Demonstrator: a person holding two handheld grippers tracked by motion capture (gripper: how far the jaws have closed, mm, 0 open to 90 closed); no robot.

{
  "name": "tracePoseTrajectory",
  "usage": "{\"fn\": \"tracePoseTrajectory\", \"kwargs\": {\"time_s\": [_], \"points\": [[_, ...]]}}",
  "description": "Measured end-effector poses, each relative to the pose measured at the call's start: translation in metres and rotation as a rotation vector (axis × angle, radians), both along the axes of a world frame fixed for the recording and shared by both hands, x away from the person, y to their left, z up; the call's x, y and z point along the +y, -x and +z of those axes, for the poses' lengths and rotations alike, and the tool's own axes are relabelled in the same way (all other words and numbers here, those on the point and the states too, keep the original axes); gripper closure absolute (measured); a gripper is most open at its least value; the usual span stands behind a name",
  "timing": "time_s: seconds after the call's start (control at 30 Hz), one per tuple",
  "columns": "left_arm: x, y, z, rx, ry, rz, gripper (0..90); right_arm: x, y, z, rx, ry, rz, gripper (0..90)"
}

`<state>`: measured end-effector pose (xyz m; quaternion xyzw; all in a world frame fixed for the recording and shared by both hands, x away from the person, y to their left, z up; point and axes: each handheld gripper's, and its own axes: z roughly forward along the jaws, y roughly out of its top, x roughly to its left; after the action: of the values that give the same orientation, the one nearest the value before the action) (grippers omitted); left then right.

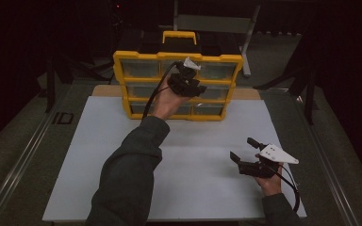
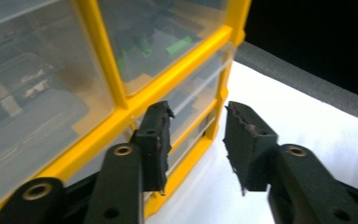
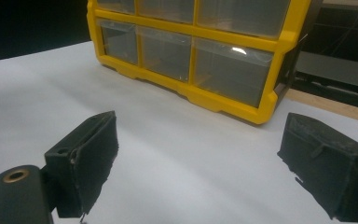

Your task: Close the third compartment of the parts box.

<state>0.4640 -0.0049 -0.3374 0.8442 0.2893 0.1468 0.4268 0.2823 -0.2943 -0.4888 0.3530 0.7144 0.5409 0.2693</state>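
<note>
I had the left gripper (image 1: 187, 80) up against the front of the yellow drawer cabinet (image 1: 122, 77), which stood upright at the far edge of the white mat (image 1: 198, 160), its carry handle (image 1: 179, 36) on top and its clear drawer fronts facing me. The cabinet's long axis ran across the table, side to side, so the rows of drawers lay level and every front could be reached straight on from my side. In the left gripper view the jaws stood partly apart with nothing between them, the left pad (image 2: 156, 140) lying just beside a yellow divider bar (image 2: 177, 58) near the cabinet's corner; I could not tell whether it touched. My guess was that I was between grips on a drawer (image 2: 196, 100) there, not holding one. The right gripper (image 1: 245, 150) rested low over the mat, well apart from the cabinet, jaws wide open and empty, pointed toward the bottom row of drawers (image 3: 233, 70), likely parked there to keep clear.
</note>
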Motion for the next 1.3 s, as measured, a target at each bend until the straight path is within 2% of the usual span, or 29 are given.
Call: {"fn": "tracePoseTrajectory", "kwargs": {"time_s": [0.07,0.23,0.27,0.3,0.43,0.53,0.6,0.73,0.9,1.07,1.23,1.3], "points": [[0.002,0.004,0.000,-0.008,-0.007,-0.014,56.9,0.000,0.000,0.000,0.000,0.001,0.001,11.2],[0.008,0.012,0.001,-0.019,0.015,-0.023,47.6,0.001,0.000,0.000,-0.001,0.005,0.005,11.2],[0.011,0.016,0.000,-0.025,0.010,-0.023,47.6,0.001,0.000,0.000,-0.001,0.005,0.005,11.2],[0.012,0.019,0.000,-0.032,0.001,-0.026,43.2,0.001,0.000,0.000,0.000,0.003,0.006,11.2],[0.019,0.028,-0.001,-0.053,-0.010,-0.029,35.6,0.003,0.000,0.000,0.003,0.004,0.006,11.2],[0.024,0.036,-0.004,-0.058,0.004,-0.033,28.7,0.003,0.000,-0.001,0.003,0.006,0.009,11.2],[0.027,0.042,-0.007,-0.059,0.030,-0.033,25.0,0.003,0.000,-0.001,0.001,0.008,0.009,11.2],[0.036,0.053,-0.014,-0.063,0.039,-0.028,18.3,0.003,0.000,-0.001,0.003,0.008,0.007,11.2],[0.052,0.062,-0.022,-0.067,0.054,-0.009,15.3,0.004,0.000,-0.001,0.002,0.011,0.009,11.2],[0.072,0.071,-0.027,-0.068,0.088,0.016,13.0,0.004,0.000,-0.001,0.002,0.012,0.009,11.2],[0.094,0.086,-0.034,-0.069,0.118,0.043,11.6,0.004,0.000,-0.001,0.002,0.012,0.009,11.2],[0.103,0.092,-0.039,-0.072,0.113,0.056,10.7,0.005,0.000,-0.001,0.002,0.014,0.009,11.2]]}}
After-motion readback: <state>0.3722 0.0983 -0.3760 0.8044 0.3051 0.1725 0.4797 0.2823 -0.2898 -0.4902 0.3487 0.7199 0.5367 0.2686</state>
